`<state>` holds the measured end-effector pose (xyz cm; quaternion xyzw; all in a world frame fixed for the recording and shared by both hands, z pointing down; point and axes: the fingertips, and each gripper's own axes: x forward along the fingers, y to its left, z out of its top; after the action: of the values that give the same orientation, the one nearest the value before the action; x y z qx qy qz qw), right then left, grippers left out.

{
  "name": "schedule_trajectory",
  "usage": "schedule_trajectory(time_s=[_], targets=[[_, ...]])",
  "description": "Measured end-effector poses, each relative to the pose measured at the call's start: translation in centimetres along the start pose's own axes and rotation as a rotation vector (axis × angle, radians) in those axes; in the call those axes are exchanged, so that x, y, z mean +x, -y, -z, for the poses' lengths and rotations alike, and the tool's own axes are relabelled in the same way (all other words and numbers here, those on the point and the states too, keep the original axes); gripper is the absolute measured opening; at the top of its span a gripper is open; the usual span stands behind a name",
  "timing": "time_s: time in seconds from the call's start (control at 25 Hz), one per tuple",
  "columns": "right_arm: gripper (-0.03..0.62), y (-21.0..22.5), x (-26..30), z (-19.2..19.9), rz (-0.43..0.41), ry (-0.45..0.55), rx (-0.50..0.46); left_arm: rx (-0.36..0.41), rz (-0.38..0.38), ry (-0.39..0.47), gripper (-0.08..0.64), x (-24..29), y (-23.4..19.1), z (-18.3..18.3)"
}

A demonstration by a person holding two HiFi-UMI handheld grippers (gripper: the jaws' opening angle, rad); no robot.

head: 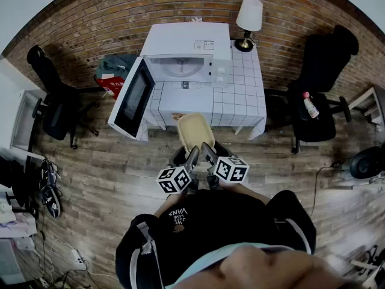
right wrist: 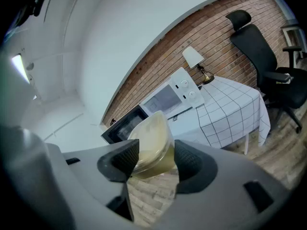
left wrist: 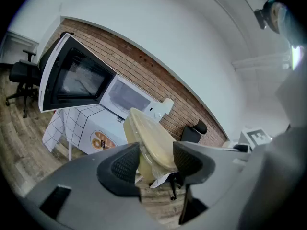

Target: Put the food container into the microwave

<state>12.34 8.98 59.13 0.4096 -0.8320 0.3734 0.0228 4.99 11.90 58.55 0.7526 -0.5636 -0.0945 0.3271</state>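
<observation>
A beige food container [head: 195, 131] with a clear lid hangs in the air in front of the table, held from both sides. My left gripper [head: 190, 156] is shut on its near left end and my right gripper [head: 208, 152] on its near right end. In the left gripper view the container [left wrist: 149, 139] sits tilted between the dark pads of the left gripper [left wrist: 156, 160]. The right gripper view shows the container [right wrist: 151, 145] pressed between the pads of the right gripper [right wrist: 156, 160]. The white microwave [head: 187, 58] stands on the table with its door [head: 133, 98] swung open to the left and its cavity empty.
A table with a white checked cloth [head: 240, 95] carries the microwave and a lamp [head: 248, 18] at its back right corner. Black office chairs stand at the left [head: 57, 104] and at the right [head: 322, 83]. A red bag [head: 113, 83] lies left of the table on the wooden floor.
</observation>
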Motion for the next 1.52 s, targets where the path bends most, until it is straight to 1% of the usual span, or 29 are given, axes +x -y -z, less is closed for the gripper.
schedule_trajectory(time_s=[0.24, 0.6, 0.88, 1.24, 1.52], targets=[[0.218, -0.3, 0.9, 0.3, 0.001, -0.002, 0.008, 0.009, 0.002, 0.003, 0.225, 0.3, -0.9, -0.6], [0.218, -1.2, 3.1, 0.3, 0.034, 0.016, 0.021, 0.008, 0.031, -0.02, 0.225, 0.8, -3.0, -2.0], [0.218, -2.4, 5.6, 0.5, 0.071, 0.048, 0.042, 0.017, 0.073, -0.047, 0.225, 1.3, -5.5, -3.7], [0.218, -4.3, 8.5, 0.9, 0.128, 0.102, 0.078, 0.047, 0.139, -0.087, 0.225, 1.6, -8.5, -6.2], [0.218, -5.2, 9.7, 1.7, 0.156, 0.118, 0.093, 0.055, 0.166, -0.105, 0.225, 1.4, -10.2, -7.0]])
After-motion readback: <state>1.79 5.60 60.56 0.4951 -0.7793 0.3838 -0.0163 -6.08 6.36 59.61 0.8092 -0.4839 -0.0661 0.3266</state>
